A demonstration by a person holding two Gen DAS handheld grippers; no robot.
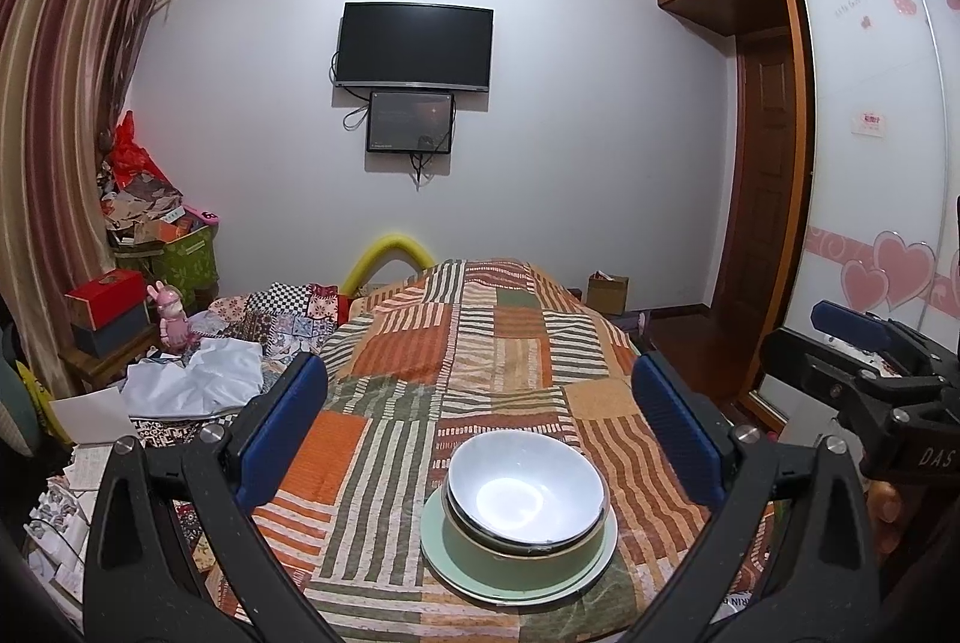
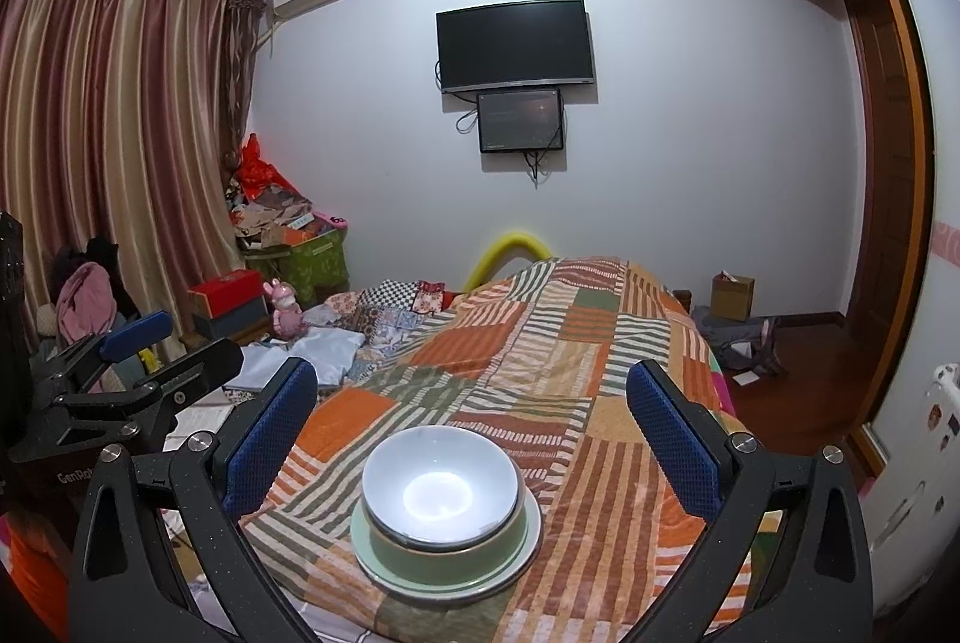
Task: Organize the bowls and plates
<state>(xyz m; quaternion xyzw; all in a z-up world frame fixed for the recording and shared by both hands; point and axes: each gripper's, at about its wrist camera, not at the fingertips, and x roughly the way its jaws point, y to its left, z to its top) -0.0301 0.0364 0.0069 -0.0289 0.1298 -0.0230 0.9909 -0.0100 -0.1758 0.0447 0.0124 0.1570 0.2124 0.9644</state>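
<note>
The white bowl (image 1: 525,487) looks glossy and smooth, glazed, catching a bright glare; the green bowl (image 1: 480,544) under it and the pale green plate (image 1: 447,562) look smooth, with a softer sheen; the patchwork bedspread (image 1: 480,343) is matt woven cloth; both grippers' blue pads (image 1: 282,427) look textured, their black arms matt plastic.

On the bed (image 2: 540,343) a bowl (image 2: 440,487) sits in another bowl (image 2: 447,553) on a plate (image 2: 528,541), the television (image 2: 516,42) behind.
</note>
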